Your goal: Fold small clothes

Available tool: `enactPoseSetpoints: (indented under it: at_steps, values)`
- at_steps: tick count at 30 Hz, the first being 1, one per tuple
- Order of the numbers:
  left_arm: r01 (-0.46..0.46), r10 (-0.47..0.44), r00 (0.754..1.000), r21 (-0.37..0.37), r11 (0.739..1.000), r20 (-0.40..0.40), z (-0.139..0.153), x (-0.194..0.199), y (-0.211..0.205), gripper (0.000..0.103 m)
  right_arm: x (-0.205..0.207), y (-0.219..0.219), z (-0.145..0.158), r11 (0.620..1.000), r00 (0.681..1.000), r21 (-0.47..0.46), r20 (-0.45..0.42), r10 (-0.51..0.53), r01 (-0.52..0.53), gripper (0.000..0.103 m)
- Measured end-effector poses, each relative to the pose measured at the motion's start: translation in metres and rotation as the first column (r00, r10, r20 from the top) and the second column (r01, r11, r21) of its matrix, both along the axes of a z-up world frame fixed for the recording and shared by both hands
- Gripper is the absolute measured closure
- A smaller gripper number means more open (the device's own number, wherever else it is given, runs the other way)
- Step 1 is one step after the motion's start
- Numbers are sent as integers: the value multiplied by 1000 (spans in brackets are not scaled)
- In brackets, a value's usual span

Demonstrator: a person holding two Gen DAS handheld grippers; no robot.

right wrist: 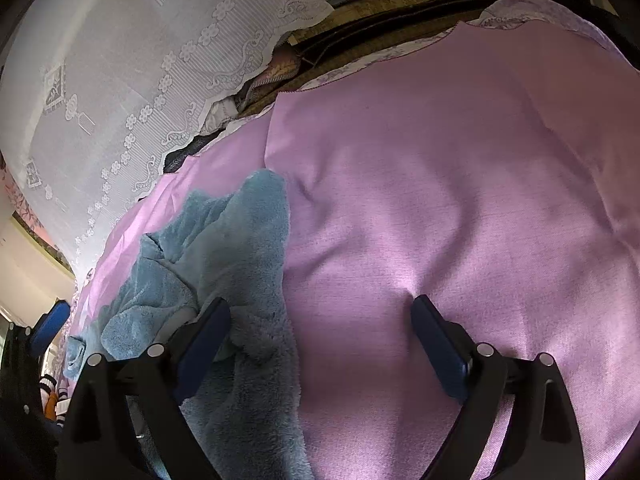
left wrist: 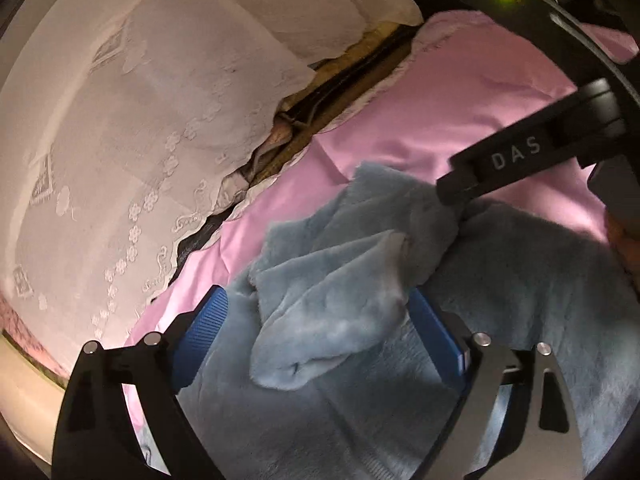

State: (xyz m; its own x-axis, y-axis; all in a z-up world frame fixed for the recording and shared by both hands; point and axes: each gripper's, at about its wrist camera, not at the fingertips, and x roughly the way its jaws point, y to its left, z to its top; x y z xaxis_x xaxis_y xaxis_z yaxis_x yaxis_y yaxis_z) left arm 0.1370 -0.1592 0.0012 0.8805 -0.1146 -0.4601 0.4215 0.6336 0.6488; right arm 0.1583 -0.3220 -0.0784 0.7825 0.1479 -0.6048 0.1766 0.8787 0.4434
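A fluffy blue-grey fleece garment (left wrist: pixel 352 288) lies crumpled on a smooth pink cloth (left wrist: pixel 440 120) that covers the surface beneath; whether that surface is a bed or something else cannot be told. In the left wrist view the left gripper (left wrist: pixel 320 328) hangs over the garment with its jaws spread wide, and a bunched fold of the fleece rises in the gap between the ridged blue pads (left wrist: pixel 204 328). The fold sits close to both pads, but whether it presses against either cannot be told.

The right gripper (left wrist: pixel 520 160) reaches in from the upper right of that view as a black bar lettered "DAS", its tip at the upper edge of the garment. In the right wrist view the right gripper (right wrist: pixel 320 328) also has its jaws apart: its left pad (right wrist: pixel 204 332) is over the edge of the fleece (right wrist: pixel 240 240), while the other is over bare pink cloth (right wrist: pixel 460 200). Nothing is clamped between them.

Beyond the pink cloth, a white lace sheet with a flower-patterned border (left wrist: pixel 140 120) drapes over the far side. A strip of dark and golden patterned fabric (left wrist: pixel 320 92) shows in the gap between the lace and the pink cloth.
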Motion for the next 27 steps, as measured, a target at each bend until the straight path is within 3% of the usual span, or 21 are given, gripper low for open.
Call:
enactPoseSetpoints:
  at_steps: [3,4,6,8,10,13,15,18,20,23,24,25,27]
  values:
    - [-27,27,999,26,999,-21,-8,16,-8,24,-3,-1,0,1000,1000,3,2,0,0,10]
    - [-32,33,998,12,999,-61,-9,23,-7,33,-3,-2,0,1000,1000,4,2,0,0,10]
    - [-31,29,992,-16,999,-123,-10,29,-4,56,-3,-2,0,1000,1000,1,1,0,0,10]
    - [-46,41,986,-26,999,-160,-12,37,1,88,-3,-1,0,1000,1000,1,1,-1,1,9]
    - [-78,60,980,-88,993,-188,-7,44,13,97,-3,-1,0,1000,1000,2,2,0,0,9]
    - [-149,102,972,-217,965,-214,15,56,41,98,-4,-1,0,1000,1000,6,4,0,0,9]
    - [-230,163,959,-299,926,-232,30,67,70,98,-3,-1,0,1000,1000,8,4,0,0,9]
    - [-413,293,899,-405,816,-327,38,92,136,98,-3,-1,0,1000,1000,9,5,0,0,9]
    - [-555,353,815,-447,701,-459,21,107,192,98,-3,-1,0,1000,1000,9,5,0,0,9]
    - [-665,363,725,-457,591,-586,-12,113,242,98,-4,-1,0,1000,1000,10,5,0,0,9]
    - [-679,342,710,-469,565,-615,-21,112,254,98,-4,-1,0,1000,1000,10,6,0,0,9]
    - [-680,303,709,-504,533,-636,-27,108,265,98,-4,-1,0,1000,1000,12,8,0,0,9]
    - [-676,278,717,-541,501,-639,-25,103,275,98,-5,-1,1,1000,1000,16,14,-3,3,9]
